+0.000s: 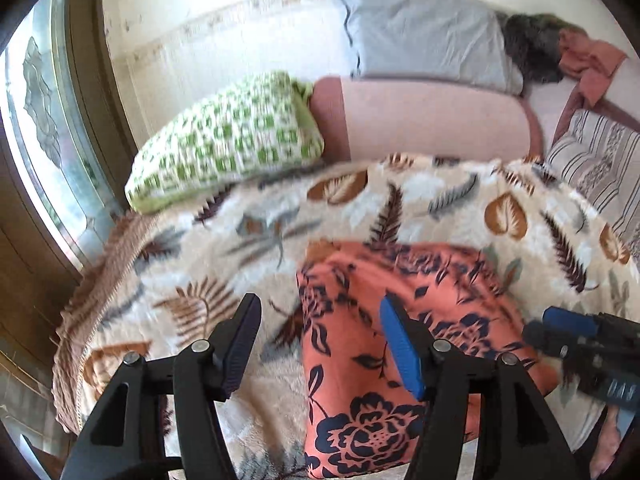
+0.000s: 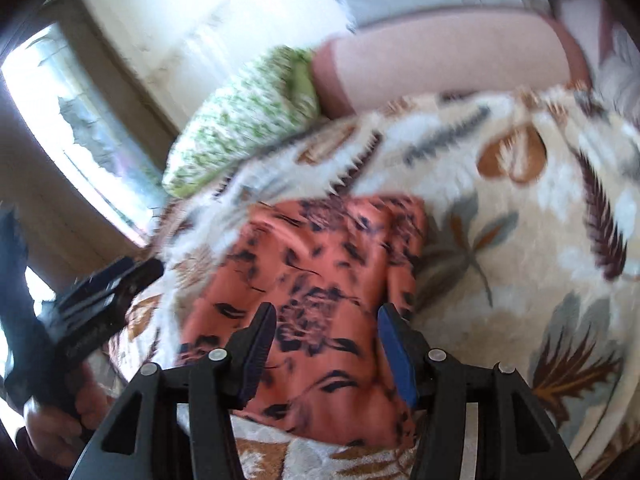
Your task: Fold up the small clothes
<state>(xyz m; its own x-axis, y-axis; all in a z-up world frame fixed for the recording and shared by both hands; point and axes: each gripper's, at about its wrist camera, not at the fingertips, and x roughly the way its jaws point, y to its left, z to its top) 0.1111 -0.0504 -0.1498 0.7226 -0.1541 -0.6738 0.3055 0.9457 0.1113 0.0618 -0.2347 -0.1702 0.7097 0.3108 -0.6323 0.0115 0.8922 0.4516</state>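
Well, the orange cloth lies folded on the leaf blanket, near its front edge, with nothing pinching it. The left gripper hangs above the cloth's left side with its jaws apart and empty; the right gripper hangs over the middle of the cloth, likewise parted and holding nothing. From where I stand, the fold looks loose and a bit puffed, so I'd worry it could spring open now that no pad presses it. The blanket is fluffy and uneven, which I'd guess lets the thin fabric slide or sag off square. If either gripper dips back in carelessly, a fingertip could snag an upper layer and drag it askew. The green pillow sits well clear.
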